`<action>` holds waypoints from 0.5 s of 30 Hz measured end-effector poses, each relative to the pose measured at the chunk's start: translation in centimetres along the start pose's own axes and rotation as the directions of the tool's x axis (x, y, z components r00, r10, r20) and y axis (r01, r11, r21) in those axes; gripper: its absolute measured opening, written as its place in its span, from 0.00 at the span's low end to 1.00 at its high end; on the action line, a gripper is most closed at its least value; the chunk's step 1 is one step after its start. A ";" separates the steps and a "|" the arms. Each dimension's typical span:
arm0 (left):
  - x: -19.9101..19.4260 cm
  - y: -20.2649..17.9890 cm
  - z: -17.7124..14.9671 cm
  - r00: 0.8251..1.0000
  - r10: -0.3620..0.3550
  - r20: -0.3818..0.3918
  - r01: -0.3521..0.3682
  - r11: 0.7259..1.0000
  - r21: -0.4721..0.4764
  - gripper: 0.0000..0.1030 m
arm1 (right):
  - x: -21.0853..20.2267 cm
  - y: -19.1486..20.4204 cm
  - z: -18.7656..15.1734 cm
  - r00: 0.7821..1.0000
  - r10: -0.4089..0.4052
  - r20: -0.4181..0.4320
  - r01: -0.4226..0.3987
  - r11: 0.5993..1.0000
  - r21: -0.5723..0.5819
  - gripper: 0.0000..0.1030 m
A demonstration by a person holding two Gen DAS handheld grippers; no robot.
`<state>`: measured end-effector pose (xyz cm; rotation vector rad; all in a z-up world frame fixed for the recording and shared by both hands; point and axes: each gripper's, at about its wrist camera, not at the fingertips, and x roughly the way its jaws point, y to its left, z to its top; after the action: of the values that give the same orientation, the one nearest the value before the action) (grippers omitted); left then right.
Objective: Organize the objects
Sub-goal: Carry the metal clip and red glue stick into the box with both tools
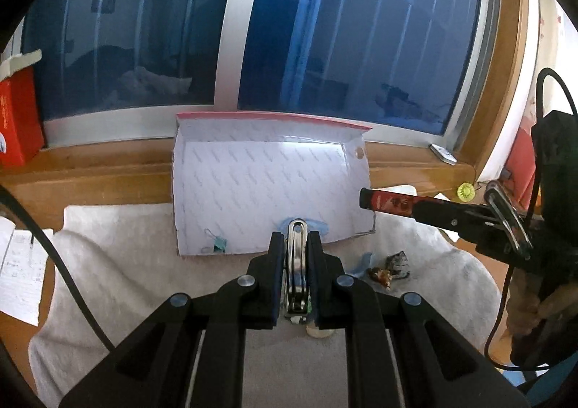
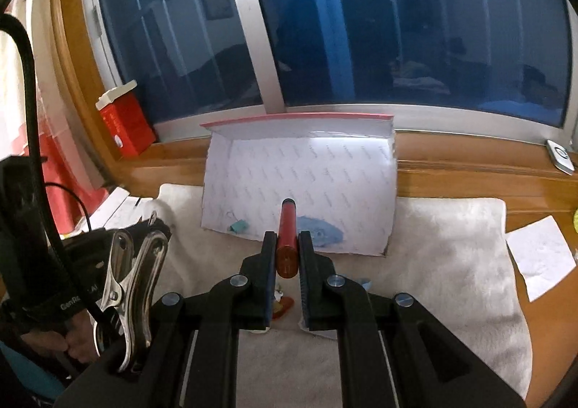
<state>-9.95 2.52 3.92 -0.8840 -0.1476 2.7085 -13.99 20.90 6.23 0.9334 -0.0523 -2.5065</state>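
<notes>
My left gripper [image 1: 296,245] is shut on a silver metal clip [image 1: 297,263] and holds it just in front of the open white box [image 1: 253,177]; the clip also shows in the right wrist view [image 2: 133,285]. My right gripper [image 2: 287,249] is shut on a red tube [image 2: 288,227] that points toward the box [image 2: 325,173]; the tube also shows in the left wrist view [image 1: 390,200] at the box's right edge. A teal binder clip [image 1: 218,243] [image 2: 238,225] and a blue item [image 2: 323,233] lie in the box.
A white towel [image 1: 126,263] covers the wooden sill. A crumpled wrapper [image 1: 397,261] and a brown piece [image 1: 379,274] lie on it. A red carton [image 2: 124,122] stands at the left by the window. Paper sheets [image 2: 540,258] and a small white device [image 2: 560,155] lie at the right.
</notes>
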 end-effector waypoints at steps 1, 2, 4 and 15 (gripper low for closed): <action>0.3 -0.1 0.1 1.000 0.004 -0.004 -0.004 1.000 -0.002 0.11 | 0.2 -0.4 0.1 1.000 0.004 0.001 -0.004 1.000 0.002 0.12; 0.5 -0.1 0.2 1.000 0.006 -0.006 -0.006 1.000 -0.004 0.11 | 0.3 -0.7 0.1 1.000 0.007 0.003 -0.007 1.000 0.006 0.12; 0.9 0.0 0.5 1.000 0.014 -0.003 -0.014 1.000 -0.001 0.11 | 0.5 -1.3 0.3 1.000 0.014 0.007 -0.014 1.000 0.011 0.12; 3.2 0.9 1.0 1.000 -0.027 -0.006 0.026 0.999 -0.031 0.11 | 3.9 -3.4 0.7 0.999 -0.020 -0.041 0.022 0.999 0.038 0.12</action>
<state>-13.24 2.61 2.75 -0.8930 -0.1993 2.6855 -18.35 22.16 3.76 1.0050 -0.0789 -2.5128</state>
